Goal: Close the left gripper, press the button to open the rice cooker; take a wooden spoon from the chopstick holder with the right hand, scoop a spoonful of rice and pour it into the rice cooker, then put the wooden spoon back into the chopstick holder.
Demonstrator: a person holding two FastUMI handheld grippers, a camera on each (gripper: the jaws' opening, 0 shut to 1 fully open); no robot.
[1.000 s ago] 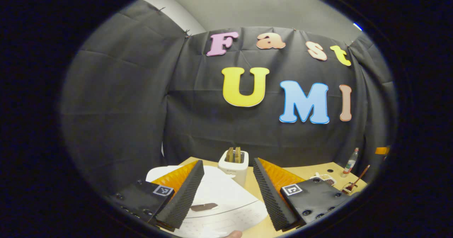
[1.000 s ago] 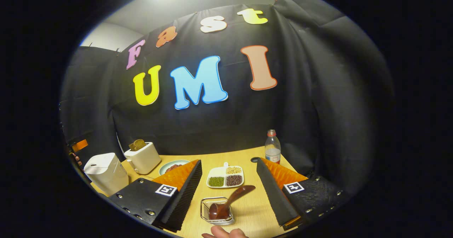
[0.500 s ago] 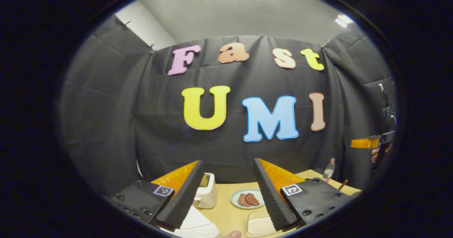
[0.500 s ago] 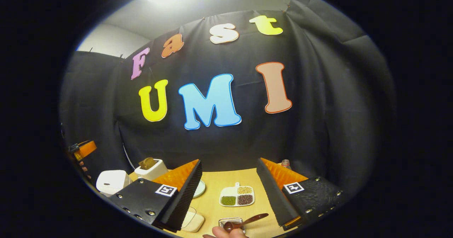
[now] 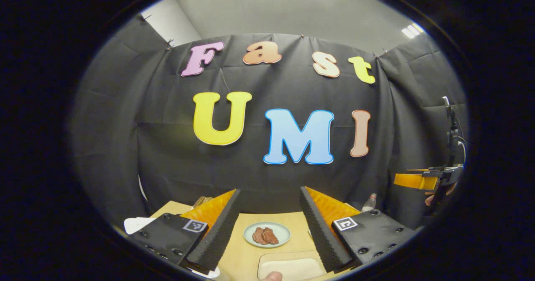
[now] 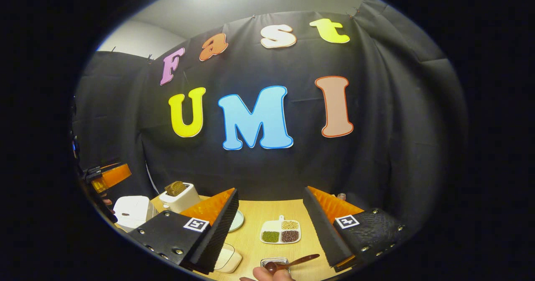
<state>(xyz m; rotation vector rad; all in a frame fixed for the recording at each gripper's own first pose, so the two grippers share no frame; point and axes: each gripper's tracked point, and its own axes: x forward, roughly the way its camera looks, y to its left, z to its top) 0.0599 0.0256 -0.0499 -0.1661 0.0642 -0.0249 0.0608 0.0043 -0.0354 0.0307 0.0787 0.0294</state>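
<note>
The white rice cooker [image 6: 131,210] stands at the table's left with its lid down; a corner of the rice cooker [image 5: 136,224] peeks out left of my left gripper's finger. A wooden spoon [image 6: 294,261] lies tilted in the small wire chopstick holder [image 6: 276,262] at the bottom edge, just below and between my right gripper's fingers. A box of rice [image 6: 228,258] sits by the right gripper's left finger, and the rice box [image 5: 292,268] also lies low between the left gripper's fingers. My left gripper [image 5: 269,191] and right gripper [image 6: 271,190] are both open, holding nothing.
A plate with meat [image 5: 267,235] sits mid-table. A toaster [image 6: 179,195] stands behind the cooker. A divided dish of beans [image 6: 281,231] lies beyond the holder, and a bottle [image 5: 370,201] stands at the back right. A fingertip [image 6: 267,274] shows at the bottom edge.
The left gripper has swung right, off the rice cooker and toward the plate. The right gripper has lifted and tipped up, so the holder and spoon dropped to the bottom edge.
</note>
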